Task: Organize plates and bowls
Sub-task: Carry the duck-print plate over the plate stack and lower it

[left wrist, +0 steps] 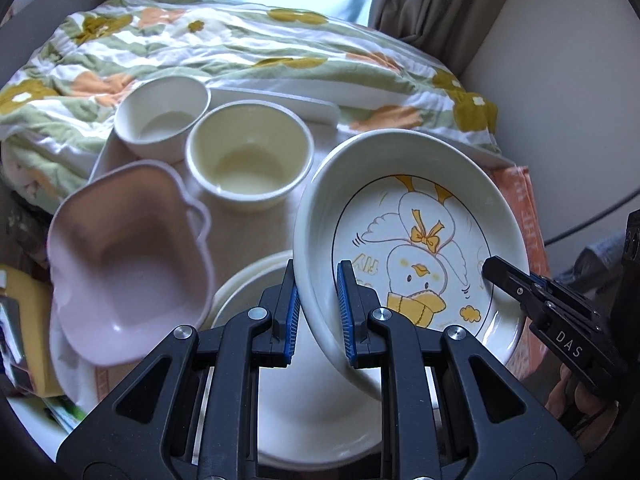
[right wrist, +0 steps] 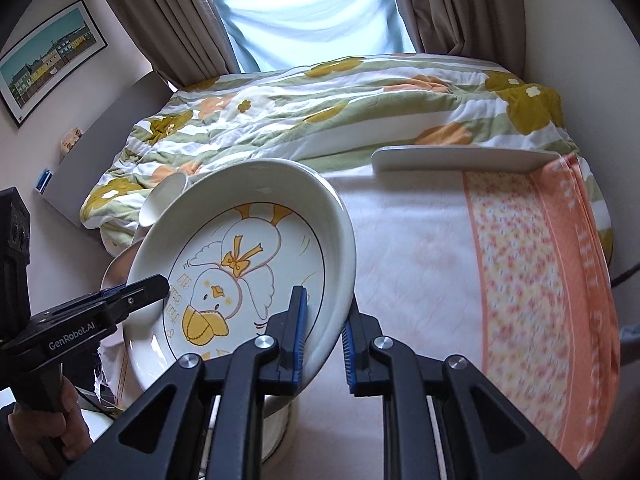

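Mid-carry: duck plate (left wrist: 404,240) pinched at opposite rims by left claw (left wrist: 318,312) and right claw (right wrist: 324,340).
Next: set down level, lower centre of frame, onto white plate stack (left wrist: 248,292).

window: far end of room, covered by a pale blue sheer curtain (right wrist: 316,20), daylight coming through it
drapes: heavy grey-brown curtains (right wrist: 168,24) pulled to both sides
walls: plain off-white; framed print of coloured houses under a blue sky (right wrist: 48,60) on the left wall
bed: rumpled quilt with green stripes and mustard and orange flowers (right wrist: 320,112)
foreground cover: white towel with an orange floral border (right wrist: 532,264)
left side: low grey panel or shelf (right wrist: 116,128) beside the bed, small items on it too blurry to identify
light: soft, natural only
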